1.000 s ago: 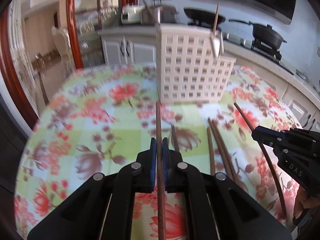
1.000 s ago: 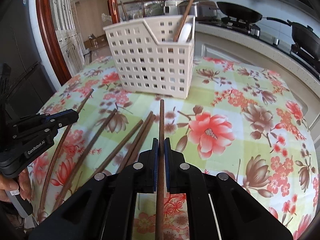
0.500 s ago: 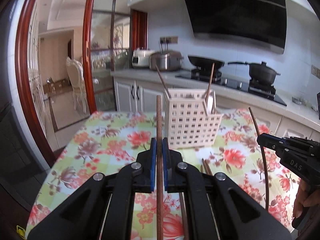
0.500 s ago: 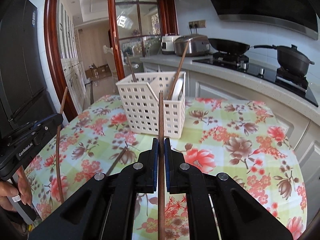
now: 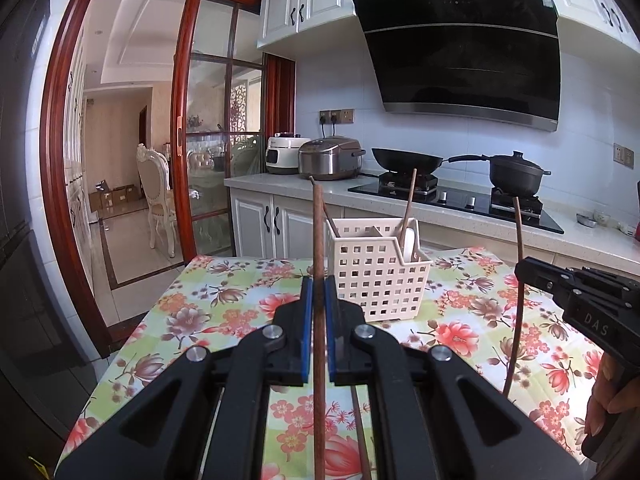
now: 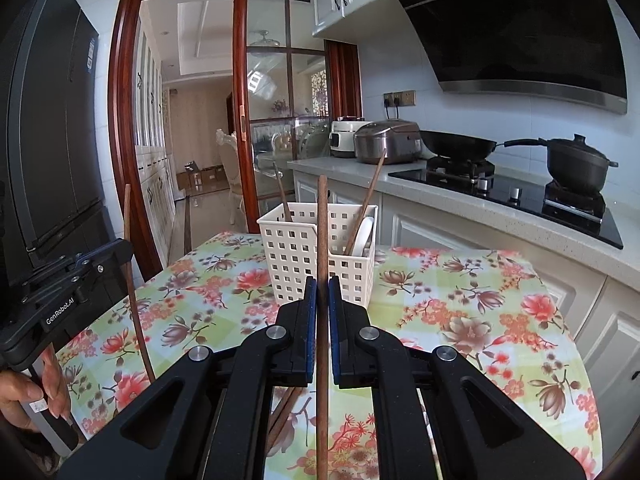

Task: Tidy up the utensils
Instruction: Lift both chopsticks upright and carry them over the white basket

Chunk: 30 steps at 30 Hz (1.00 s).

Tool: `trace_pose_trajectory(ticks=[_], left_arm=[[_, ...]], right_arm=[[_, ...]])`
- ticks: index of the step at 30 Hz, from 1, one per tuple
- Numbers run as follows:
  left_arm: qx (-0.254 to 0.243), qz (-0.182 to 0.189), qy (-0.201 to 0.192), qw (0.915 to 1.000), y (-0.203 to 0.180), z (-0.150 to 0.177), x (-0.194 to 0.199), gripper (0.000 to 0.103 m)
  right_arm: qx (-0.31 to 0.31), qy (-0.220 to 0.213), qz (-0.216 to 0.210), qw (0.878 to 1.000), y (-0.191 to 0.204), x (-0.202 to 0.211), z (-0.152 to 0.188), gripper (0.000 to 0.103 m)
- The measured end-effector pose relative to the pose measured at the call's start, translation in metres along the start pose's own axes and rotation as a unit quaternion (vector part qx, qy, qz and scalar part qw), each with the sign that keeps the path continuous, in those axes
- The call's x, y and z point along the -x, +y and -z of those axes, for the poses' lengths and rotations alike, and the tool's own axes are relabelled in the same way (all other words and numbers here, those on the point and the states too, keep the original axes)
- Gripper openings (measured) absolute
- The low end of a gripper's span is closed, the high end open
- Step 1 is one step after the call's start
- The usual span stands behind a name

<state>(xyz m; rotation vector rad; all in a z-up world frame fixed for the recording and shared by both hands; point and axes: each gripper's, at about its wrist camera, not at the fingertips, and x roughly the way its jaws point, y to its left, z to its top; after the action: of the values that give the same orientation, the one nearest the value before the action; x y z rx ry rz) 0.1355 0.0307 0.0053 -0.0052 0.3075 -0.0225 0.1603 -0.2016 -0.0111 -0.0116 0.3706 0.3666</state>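
White basket (image 5: pixel 376 276), frame centre: two chopsticks (image 5: pixel 408 204), one white spoon (image 5: pixel 409 243). Left gripper (image 5: pixel 316 312) and right gripper (image 6: pixel 322 312) each clamp a chopstick (image 5: pixel 318 240).

Basket (image 5: pixel 378 270) sitting on the table (image 5: pixel 224 304), chopsticks (image 5: pixel 408 204) and spoon (image 5: pixel 409 242) standing in the basket, more chopsticks (image 6: pixel 286 412) lying before the basket, stove (image 5: pixel 456 200) sitting behind the basket

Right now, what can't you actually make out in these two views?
- Basket floor: both views, walls hide it.
- Left chopstick lower end: left view, cut by the bottom edge.
- Loose chopsticks on the table: right view, right gripper covers most of them.
- White utensil in the basket: mostly hidden.
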Motion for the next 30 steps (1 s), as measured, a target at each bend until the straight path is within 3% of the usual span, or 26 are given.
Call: trace_pose_trajectory(ticks=[30], left_arm=[[-0.006,0.007,-0.035,0.9993,-0.011,-0.02,0.005,0.006]], right_arm=[[0.02,-0.037,-0.003,0.999,0.008,0.0,-0.023,0.006]])
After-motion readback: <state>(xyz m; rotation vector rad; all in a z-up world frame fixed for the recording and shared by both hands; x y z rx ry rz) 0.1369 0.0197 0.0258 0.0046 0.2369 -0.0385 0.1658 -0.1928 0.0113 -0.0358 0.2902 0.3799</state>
